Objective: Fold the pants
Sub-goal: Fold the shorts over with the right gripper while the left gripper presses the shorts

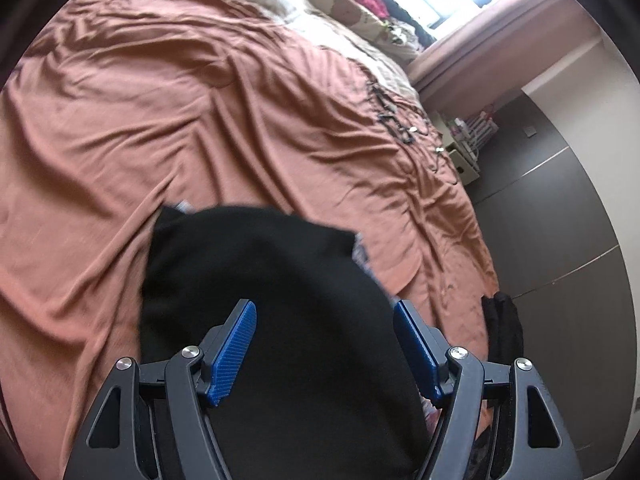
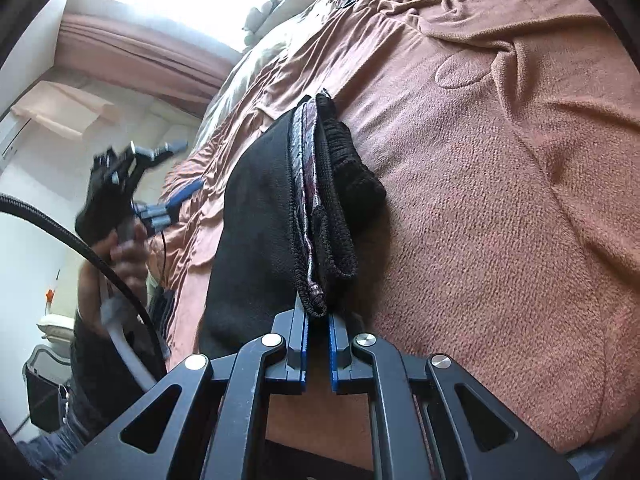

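Right tongs [image 2: 318, 344] pinch folded black pants [image 2: 260, 208], patterned lining showing.

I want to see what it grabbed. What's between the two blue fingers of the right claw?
In the right wrist view, the right claw pinches the folded edge of the black pants, showing a patterned lining. The pants lie on the brown bedspread.

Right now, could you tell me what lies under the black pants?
Under the black pants lies the rust-coloured bedspread, showing all around them. Whatever lies directly beneath the fabric is covered.
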Tool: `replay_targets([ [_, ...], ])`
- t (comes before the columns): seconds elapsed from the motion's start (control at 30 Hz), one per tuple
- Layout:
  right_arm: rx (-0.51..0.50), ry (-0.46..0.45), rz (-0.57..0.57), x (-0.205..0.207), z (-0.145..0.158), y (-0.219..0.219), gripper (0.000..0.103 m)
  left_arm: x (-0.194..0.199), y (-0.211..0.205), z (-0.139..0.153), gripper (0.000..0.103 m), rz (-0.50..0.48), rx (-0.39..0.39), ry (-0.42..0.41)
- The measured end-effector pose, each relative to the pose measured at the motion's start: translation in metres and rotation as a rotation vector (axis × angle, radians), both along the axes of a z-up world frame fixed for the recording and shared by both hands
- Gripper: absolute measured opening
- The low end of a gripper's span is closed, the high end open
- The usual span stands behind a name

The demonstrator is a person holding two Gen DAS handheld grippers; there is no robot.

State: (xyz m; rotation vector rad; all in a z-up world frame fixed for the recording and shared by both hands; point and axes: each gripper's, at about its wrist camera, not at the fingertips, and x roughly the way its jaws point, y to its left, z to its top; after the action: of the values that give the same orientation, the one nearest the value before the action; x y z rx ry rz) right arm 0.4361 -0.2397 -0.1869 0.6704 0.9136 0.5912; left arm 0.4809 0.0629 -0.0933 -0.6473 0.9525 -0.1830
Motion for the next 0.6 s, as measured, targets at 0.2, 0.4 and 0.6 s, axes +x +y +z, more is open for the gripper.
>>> replay_targets([
  [0.2, -0.036, -0.007, -0.046, -0.007, 0.012, -0.009, 0.024, -0.036, 0.02, -0.02, 0.073, 0.042, -0.018, 0.033],
  [0.4, -0.062, -0.066, -0.074, -0.006, 0.036, -0.018, 0.041, -0.057, 0.03, -0.032, 0.073, 0.062, -0.03, 0.049],
  [0.6, -0.102, -0.127, -0.033, 0.016, 0.06, -0.006, 0.041, -0.068, 0.035, -0.038, 0.073, 0.076, -0.033, 0.051],
])
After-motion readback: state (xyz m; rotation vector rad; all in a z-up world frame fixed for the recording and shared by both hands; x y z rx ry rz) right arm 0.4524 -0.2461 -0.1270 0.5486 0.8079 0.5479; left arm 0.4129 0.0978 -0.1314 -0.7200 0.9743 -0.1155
